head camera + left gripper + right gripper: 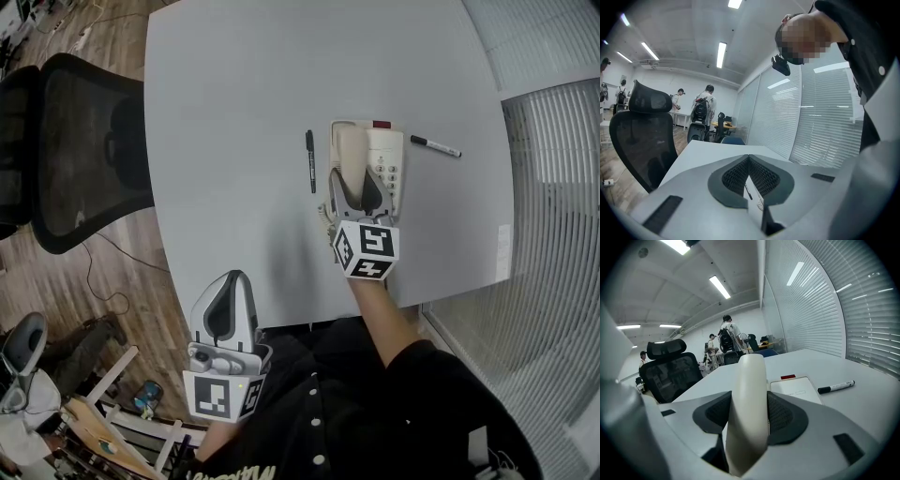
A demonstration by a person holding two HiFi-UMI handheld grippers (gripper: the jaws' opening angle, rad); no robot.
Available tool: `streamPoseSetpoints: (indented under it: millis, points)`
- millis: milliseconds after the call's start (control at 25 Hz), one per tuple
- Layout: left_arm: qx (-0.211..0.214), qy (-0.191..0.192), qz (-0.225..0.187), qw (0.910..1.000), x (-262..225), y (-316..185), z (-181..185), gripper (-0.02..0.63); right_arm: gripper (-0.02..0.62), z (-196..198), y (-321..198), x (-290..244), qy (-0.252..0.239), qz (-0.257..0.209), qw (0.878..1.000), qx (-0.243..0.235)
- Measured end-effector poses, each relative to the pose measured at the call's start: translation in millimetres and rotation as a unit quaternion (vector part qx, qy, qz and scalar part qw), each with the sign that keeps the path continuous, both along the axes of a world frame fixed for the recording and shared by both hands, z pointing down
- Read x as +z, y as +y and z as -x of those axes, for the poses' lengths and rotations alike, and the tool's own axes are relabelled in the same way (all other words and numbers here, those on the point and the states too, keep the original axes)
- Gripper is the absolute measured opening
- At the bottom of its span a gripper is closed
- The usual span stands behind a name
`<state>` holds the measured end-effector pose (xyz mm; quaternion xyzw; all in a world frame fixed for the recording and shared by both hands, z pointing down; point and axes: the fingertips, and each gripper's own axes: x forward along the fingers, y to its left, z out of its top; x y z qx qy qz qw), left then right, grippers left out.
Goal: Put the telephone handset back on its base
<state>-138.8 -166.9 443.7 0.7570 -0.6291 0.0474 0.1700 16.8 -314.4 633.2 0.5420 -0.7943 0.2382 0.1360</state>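
The cream telephone handset (352, 157) lies lengthwise between the jaws of my right gripper (354, 189), which is shut on its near end. It hangs over the left side of the white telephone base (388, 161); whether it touches the base I cannot tell. In the right gripper view the handset (747, 399) rises between the dark pads, with the base (796, 388) just behind it on the right. My left gripper (228, 314) is shut on nothing, at the table's near edge, far left of the phone. Its pads (736, 176) meet at the tips.
A black pen (310, 161) lies left of the base and a black-capped marker (436, 146) to its right, also seen as the marker (836, 387) in the right gripper view. A black mesh office chair (80, 150) stands off the grey table's (234, 112) left side. Window blinds run along the right.
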Motion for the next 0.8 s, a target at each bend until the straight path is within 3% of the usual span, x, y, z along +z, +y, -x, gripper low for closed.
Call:
streamPoseSetpoints:
  millis: [520, 800]
  points:
    - [0.000, 0.006, 0.010, 0.9999, 9.5, -2.4, 5.3, 0.009, 0.233, 8.8, -14.2, 19.5, 0.068, -0.001, 0.997, 0.030]
    - [0.002, 0.006, 0.017, 0.9998, 10.8, -1.0, 6.7, 0.011, 0.233, 6.0, -12.7, 32.2, 0.081, 0.026, 0.995, 0.046]
